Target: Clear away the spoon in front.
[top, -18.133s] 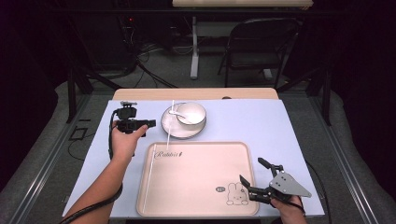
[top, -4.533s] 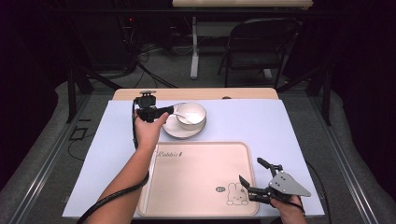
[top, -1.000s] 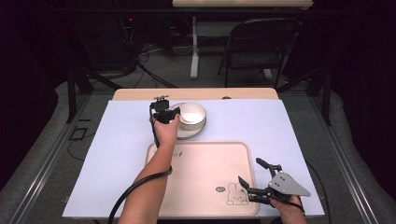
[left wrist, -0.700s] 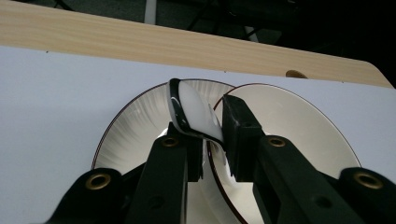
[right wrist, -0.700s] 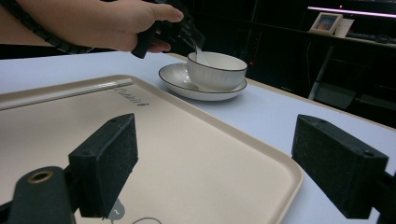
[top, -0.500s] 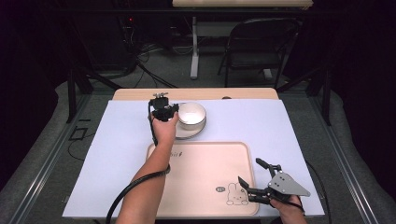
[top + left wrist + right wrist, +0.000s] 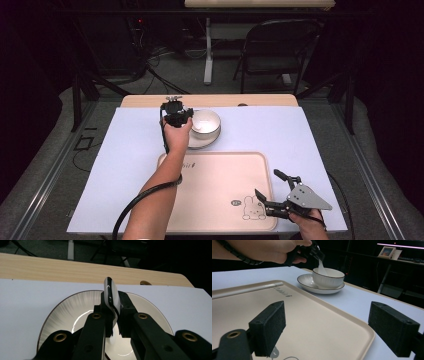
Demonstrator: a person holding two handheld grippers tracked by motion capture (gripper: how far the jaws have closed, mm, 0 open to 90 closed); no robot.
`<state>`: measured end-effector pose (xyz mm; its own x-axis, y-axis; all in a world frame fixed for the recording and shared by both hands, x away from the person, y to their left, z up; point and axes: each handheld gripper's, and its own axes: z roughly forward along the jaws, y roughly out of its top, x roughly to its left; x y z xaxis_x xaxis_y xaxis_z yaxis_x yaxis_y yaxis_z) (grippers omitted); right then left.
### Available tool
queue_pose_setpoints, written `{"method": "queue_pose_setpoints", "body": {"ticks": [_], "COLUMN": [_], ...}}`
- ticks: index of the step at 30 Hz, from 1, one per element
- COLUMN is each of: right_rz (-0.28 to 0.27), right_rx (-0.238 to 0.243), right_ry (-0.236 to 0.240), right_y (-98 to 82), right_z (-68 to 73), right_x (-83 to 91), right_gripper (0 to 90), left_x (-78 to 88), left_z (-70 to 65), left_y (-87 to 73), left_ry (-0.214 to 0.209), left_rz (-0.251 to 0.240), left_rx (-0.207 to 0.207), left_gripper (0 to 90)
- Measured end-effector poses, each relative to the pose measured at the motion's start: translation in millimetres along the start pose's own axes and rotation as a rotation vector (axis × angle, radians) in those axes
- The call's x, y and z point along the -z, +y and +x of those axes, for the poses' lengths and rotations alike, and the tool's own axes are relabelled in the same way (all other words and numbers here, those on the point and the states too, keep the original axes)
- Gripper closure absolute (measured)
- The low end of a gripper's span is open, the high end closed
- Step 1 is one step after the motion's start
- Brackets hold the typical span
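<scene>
Your left gripper (image 7: 186, 118) sits at the near-left edge of the bowl (image 7: 206, 123), and its jaws have just been closing: in the left gripper view the pads are pinched on the handle of the white spoon (image 7: 111, 296), which stands up on edge between them, its tip rising above the jaw ends. From the right gripper view you can see the spoon (image 7: 321, 267) hanging from that gripper (image 7: 318, 253) with its lower end dipping inside the bowl (image 7: 328, 277) (whether it touches the bottom, you cannot tell). The bowl rests on the plate (image 7: 196, 143), and both stand on the white mat (image 7: 300, 131) just beyond the far edge of the tray (image 7: 220, 170).

Your right gripper (image 7: 276, 192) rests low at the near right corner of the tray, well apart from the bowl. Its jaws are spread wide with nothing between them; in its own view the two black pads (image 7: 272, 326) frame the bare tray (image 7: 317, 322) surface. The tray carries a small rabbit drawing near that gripper.
</scene>
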<state>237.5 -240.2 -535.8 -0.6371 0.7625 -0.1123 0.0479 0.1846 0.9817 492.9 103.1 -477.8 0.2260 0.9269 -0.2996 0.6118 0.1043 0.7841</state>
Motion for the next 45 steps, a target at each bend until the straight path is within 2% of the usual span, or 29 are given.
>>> {"method": "queue_pose_setpoints", "body": {"ticks": [7,11,16,45], "right_rz": [0.001,0.001,0.001,0.006], "right_rx": [0.003,0.003,0.004,0.001], "right_ry": [-0.002,-0.002,-0.002,-0.004], "right_y": [0.0,0.1,0.0,-0.3], "right_z": [0.0,0.0,-0.1,0.0], "right_x": [-0.1,-0.1,0.1,-0.7], "right_gripper": [14.0,14.0,14.0,14.0], "left_x": [11.2,17.7,24.0,58.9], "left_z": [-4.9,-8.3,-9.3,0.7], "left_y": [10.4,15.3,20.1,29.1], "left_ry": [-0.024,0.003,-0.004,-0.03], "left_rz": [-0.003,-0.003,-0.004,0.007], "left_rx": [-0.006,-0.04,-0.05,-0.055], "left_gripper": [84.6,84.5,84.5,84.6]}}
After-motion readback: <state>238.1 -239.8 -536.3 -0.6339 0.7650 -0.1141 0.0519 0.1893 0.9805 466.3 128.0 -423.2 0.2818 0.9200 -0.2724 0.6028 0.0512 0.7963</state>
